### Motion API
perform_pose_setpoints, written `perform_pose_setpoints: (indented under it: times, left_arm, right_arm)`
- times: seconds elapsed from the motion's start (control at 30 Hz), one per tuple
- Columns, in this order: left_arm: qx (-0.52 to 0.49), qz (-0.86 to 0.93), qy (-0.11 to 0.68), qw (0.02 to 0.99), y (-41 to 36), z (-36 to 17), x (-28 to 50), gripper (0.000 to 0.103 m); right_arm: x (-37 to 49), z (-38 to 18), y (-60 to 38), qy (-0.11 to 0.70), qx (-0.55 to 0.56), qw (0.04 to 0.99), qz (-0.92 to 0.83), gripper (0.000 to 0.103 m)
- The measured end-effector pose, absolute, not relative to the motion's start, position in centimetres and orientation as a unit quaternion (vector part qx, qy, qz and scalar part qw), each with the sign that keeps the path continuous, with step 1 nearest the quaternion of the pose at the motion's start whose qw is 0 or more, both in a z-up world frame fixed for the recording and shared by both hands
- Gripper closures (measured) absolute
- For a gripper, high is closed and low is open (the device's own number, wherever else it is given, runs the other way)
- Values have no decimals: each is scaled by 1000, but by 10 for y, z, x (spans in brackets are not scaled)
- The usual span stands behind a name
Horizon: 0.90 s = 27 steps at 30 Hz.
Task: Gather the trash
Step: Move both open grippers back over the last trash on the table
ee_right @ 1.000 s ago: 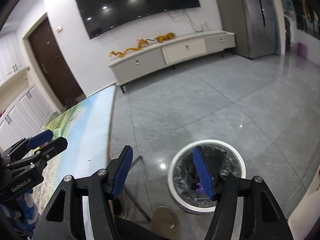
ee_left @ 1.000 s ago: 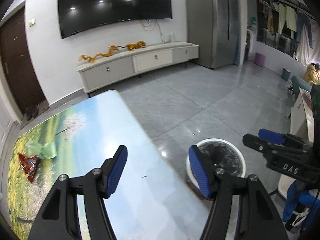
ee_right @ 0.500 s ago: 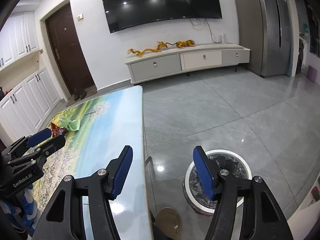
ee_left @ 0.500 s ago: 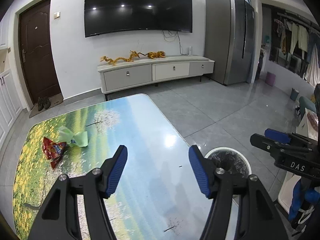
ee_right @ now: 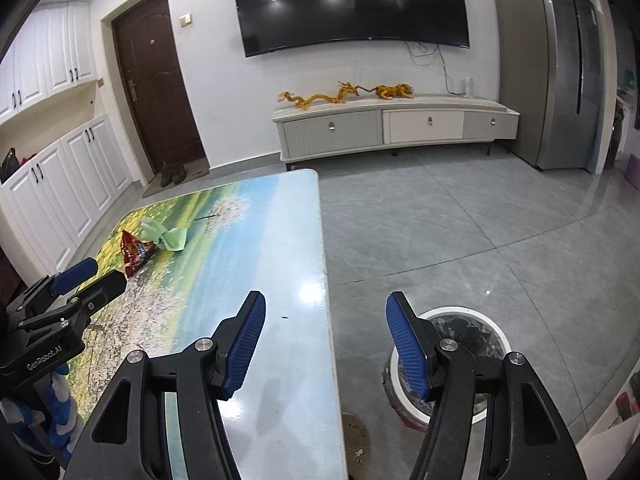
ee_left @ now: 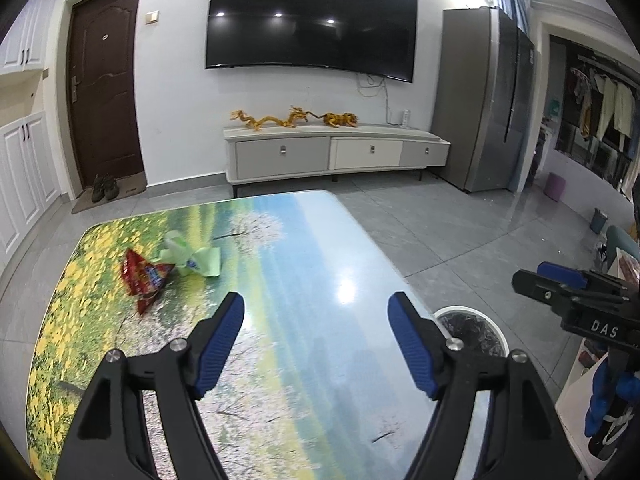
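Left gripper (ee_left: 316,320): black frame w/ ribbed blue pads; jaws have just been opening, seen wide apart, nothing btwn them; held over glossy table.
Right gripper (ee_right: 325,320): same build; jaws seen apart, empty; one finger over table edge, other over bin.
Table (ee_left: 304,264): rectangular, rounded corners, shiny top printed w/ meadow, yellow flowers, pale blossom trees.
Snack wrapper (ee_left: 145,276): red, crinkled foil, roughly triangular; lying flat on far left part of table.
Green bag (ee_left: 191,257): pale green, thin crumpled plastic; lying just beside wrapper, appears touching it.
Bin (ee_right: 464,356): round, white rim, lined w/ wrinkled black bag; standing on floor just beside table's right edge.
Floor (ee_right: 440,232): grey polished tiles, reflective.
Cabinet (ee_left: 336,152): long, low, curved front, drawers in grey & white; placed under wall TV (ee_left: 312,20).
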State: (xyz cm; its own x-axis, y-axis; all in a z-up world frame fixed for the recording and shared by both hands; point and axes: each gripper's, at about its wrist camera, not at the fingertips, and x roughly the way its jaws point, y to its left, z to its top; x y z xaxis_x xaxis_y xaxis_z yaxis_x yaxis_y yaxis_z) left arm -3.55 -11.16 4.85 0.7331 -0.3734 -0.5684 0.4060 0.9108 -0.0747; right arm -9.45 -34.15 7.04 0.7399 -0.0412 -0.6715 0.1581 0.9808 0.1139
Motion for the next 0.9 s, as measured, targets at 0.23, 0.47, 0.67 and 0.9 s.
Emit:
perform_pose_setpoints:
  times: [0.23, 0.47, 0.67, 0.9]
  left_arm:
    - [2, -163, 317, 934, -56, 28, -17, 30]
    - [-24, -97, 343, 934, 13, 7, 14, 30]
    - [-34, -42, 346, 937, 52, -1, 37, 30]
    - [-34, -1, 358, 933, 69, -12, 53, 30]
  right_arm:
    - [-76, 69, -321, 365, 70, 928, -30, 41]
    - [-33, 53, -284, 385, 53, 921, 20, 41]
    - [6, 38, -252, 398, 46, 914, 67, 41]
    - [38, 24, -220, 415, 32, 903, 105, 41]
